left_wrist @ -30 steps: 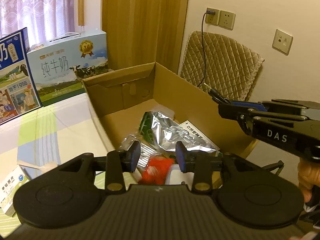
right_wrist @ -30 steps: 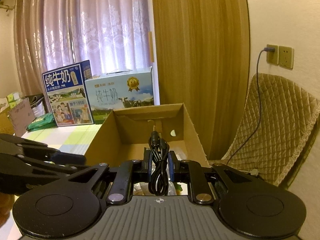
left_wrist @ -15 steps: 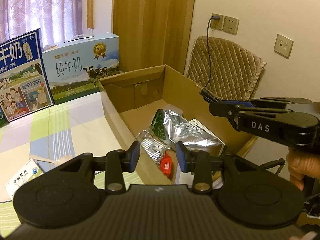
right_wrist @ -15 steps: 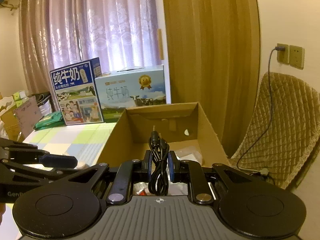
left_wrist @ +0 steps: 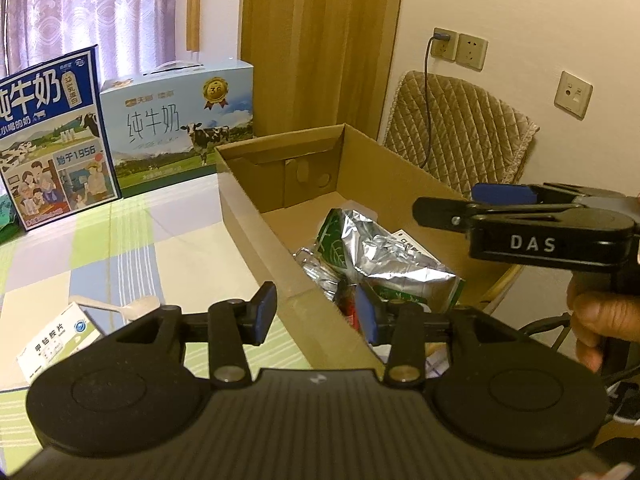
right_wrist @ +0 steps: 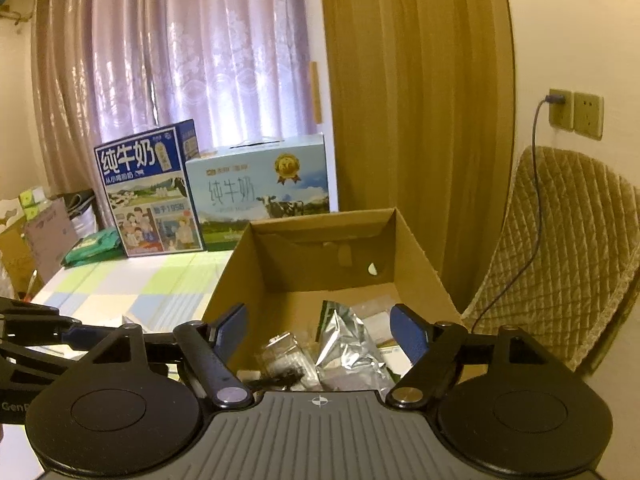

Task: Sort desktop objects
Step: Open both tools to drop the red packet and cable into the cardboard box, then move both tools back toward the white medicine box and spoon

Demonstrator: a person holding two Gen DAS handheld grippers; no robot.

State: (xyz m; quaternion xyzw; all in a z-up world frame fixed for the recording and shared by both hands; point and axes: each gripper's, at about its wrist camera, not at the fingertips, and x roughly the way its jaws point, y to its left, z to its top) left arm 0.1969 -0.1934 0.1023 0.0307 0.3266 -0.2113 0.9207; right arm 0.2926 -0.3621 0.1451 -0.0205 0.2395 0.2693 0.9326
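Note:
An open cardboard box (left_wrist: 256, 220) stands on the table's right part and holds a silver foil bag (left_wrist: 384, 248), small packets and a red item. My right gripper (right_wrist: 320, 326) hovers open over the box (right_wrist: 416, 256) with nothing between its fingers. A black cable (right_wrist: 280, 378) lies inside the box just below it, beside the foil bag (right_wrist: 344, 344). My left gripper (left_wrist: 316, 314) is open and empty above the box's near left wall. From the left wrist view the right gripper (left_wrist: 460, 202) shows side-on, held by a hand (left_wrist: 600, 320). A white medicine box (left_wrist: 56, 344) and a pale spoon (left_wrist: 132, 306) lie on the tablecloth.
Two milk cartons (left_wrist: 52, 128) (left_wrist: 180, 120) stand at the table's far edge. A green packet (right_wrist: 96, 248) lies by the blue carton. A quilted chair back (right_wrist: 560, 272) with a charging cord stands right of the box, by the wall. The checked tablecloth (left_wrist: 120, 240) spreads left of the box.
My right gripper has opened and the black cable it held has dropped into the box. My left gripper has drawn back to the left, staying open.

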